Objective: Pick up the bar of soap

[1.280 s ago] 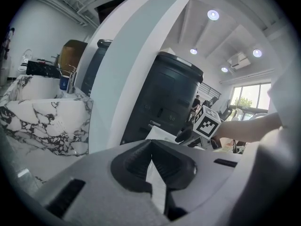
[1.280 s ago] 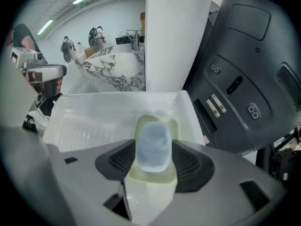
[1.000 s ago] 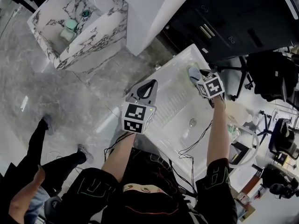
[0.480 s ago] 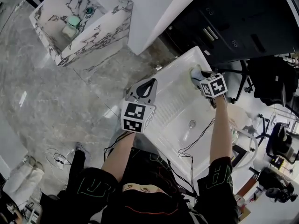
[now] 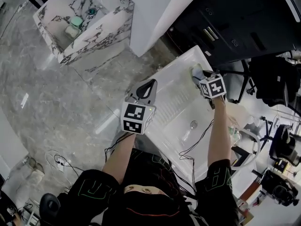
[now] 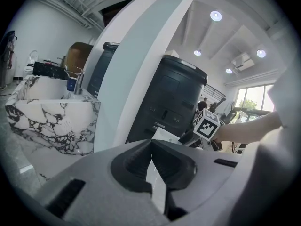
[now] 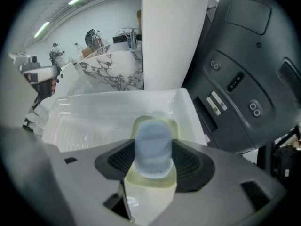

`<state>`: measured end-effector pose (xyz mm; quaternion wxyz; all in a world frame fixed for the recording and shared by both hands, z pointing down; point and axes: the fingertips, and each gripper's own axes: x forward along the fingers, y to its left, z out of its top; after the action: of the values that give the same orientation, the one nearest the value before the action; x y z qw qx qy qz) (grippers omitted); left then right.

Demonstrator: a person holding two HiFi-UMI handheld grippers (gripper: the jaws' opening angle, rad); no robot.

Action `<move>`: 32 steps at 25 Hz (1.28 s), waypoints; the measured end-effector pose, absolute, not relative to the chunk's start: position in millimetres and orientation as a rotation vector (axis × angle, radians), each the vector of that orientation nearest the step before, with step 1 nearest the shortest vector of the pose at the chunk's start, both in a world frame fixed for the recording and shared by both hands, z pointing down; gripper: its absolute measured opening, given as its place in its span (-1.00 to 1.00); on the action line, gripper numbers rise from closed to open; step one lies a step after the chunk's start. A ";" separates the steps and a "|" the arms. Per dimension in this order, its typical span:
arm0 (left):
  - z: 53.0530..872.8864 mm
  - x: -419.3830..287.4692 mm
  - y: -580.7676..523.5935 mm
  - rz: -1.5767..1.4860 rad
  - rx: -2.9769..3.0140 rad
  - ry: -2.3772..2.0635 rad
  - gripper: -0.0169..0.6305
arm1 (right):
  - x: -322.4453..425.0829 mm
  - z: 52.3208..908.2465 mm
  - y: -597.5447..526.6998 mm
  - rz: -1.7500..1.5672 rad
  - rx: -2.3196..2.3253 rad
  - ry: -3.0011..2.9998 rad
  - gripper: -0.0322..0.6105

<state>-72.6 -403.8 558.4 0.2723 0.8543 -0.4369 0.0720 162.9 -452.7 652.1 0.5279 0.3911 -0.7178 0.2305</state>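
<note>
Right now, pinching the pale blue bar of soap in the right gripper, one ribbed pad pressed to each side. Holding it directly over a pale yellow soap dish at the far right corner of the white sink; cannot tell whether soap and dish touch. Reaching there with a bare forearm stretched along the sink's right side. Holding the left gripper above the sink's left edge, well apart from the soap, jaws pressed together at the tips with nothing between them. Pointing it toward a white column and a dark cabinet on the far side of the sink. Farther left, standing on the grey floor well apart from the sink, a marble-patterned counter. In the left gripper view, showing at the right, just in front of the cabinet, the right gripper's marker cube.
</note>
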 end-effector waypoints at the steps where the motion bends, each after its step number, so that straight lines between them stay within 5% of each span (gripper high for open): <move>1: 556.9 -72.0 -401.6 0.191 2.301 -1.180 -0.93 | 162.1 645.5 -453.5 0.538 0.967 -1.731 -0.11; 32: 393.5 -39.7 -321.7 -0.129 2.511 -1.478 -0.93 | 134.4 349.6 -319.2 0.123 1.783 -2.465 -0.10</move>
<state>-39.7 -321.7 393.5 0.1123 0.8555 -0.5035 -0.0440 134.4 -319.2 349.6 0.0485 0.5849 -0.8087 0.0402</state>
